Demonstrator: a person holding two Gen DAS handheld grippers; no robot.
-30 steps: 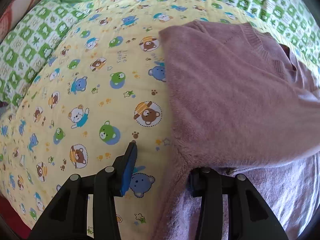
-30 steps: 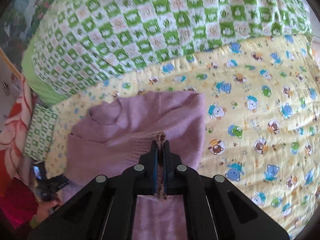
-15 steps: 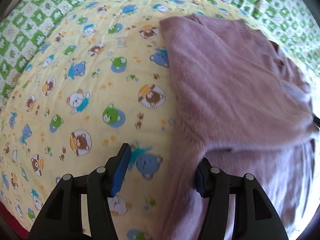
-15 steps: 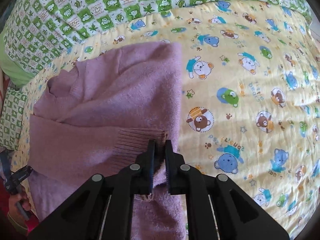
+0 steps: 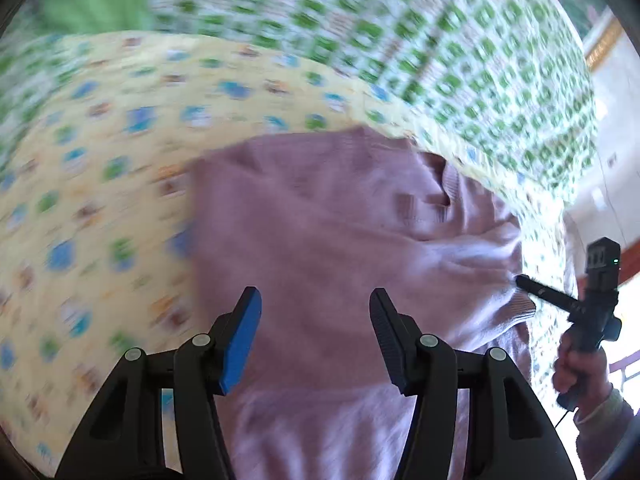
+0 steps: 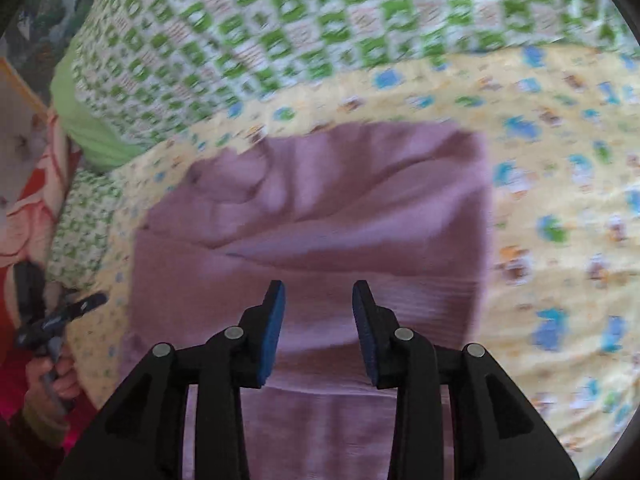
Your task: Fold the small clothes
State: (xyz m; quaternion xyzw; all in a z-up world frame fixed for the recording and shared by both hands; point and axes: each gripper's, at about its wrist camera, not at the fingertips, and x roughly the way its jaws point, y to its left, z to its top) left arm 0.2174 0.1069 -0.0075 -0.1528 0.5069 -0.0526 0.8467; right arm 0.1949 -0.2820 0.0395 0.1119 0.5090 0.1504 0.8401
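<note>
A mauve knitted sweater (image 5: 328, 232) lies partly folded on a yellow cartoon-print blanket (image 5: 100, 152). It also shows in the right wrist view (image 6: 340, 216), with a sleeve laid across the body. My left gripper (image 5: 316, 332) is open and empty above the sweater's lower body. My right gripper (image 6: 318, 328) is open and empty above the ribbed part of the sweater. In the left wrist view the right gripper's fingertip (image 5: 524, 281) touches the sweater's right edge. Both views are blurred by motion.
A green-and-white checked quilt (image 6: 320, 12) lies beyond the yellow blanket (image 6: 560, 200). A plain green pillow (image 6: 92, 128) sits at the far left. The other hand-held gripper (image 6: 60, 316) shows at the left edge of the right wrist view.
My right gripper has opened and let go of the sweater's ribbed edge, which now lies flat. My left gripper has swung right, from the blanket to over the sweater.
</note>
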